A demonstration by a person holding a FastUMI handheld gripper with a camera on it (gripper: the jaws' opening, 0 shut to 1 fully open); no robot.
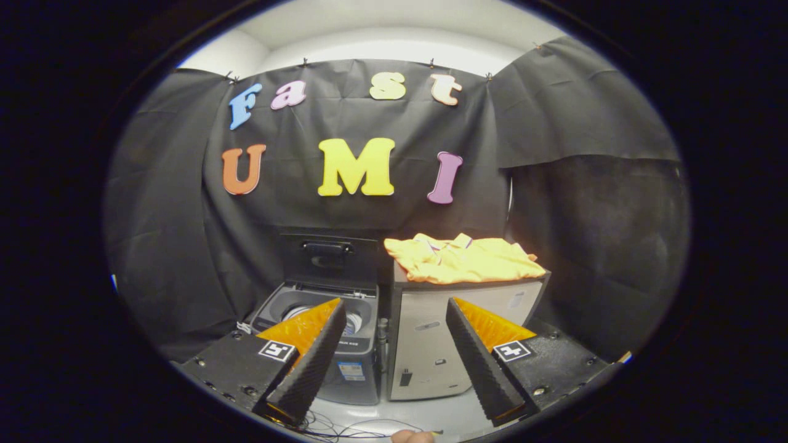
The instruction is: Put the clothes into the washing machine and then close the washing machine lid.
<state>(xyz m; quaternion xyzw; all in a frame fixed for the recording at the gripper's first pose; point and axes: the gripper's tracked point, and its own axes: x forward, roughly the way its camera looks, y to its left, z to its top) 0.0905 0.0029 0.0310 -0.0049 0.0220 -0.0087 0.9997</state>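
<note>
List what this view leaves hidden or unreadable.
- Washing machine drum: one of the gripper fingers covers most of it.
- Its front label: too small to read.
- Yellow garment on the cabinet: bunched, so type and count unclear.

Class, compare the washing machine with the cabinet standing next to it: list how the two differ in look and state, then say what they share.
The washing machine is dark; the cabinet is pale. The washing machine's lid stands raised, showing the drum; the cabinet's front is shut. The cabinet carries yellow clothes on top; the washing machine carries nothing. The cabinet's top sits higher. Both stand side by side on the floor, beyond the open, empty gripper fingers.
</note>
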